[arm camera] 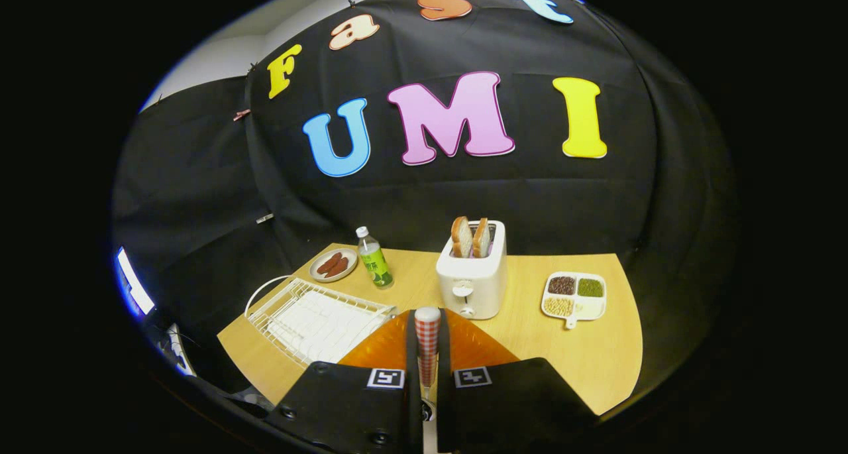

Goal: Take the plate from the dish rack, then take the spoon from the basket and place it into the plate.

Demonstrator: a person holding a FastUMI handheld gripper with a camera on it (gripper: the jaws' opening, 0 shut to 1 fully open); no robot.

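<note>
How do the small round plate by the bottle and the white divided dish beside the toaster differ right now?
The small round plate is tan and undivided; the divided dish is white, squarish, split into four compartments, with a short handle. The plate holds two brown sausage-like pieces; the dish holds separate dark, green and pale grains. The plate sits beyond the dish rack; the dish lies on the toaster's other side. Both rest flat on the table.
</note>
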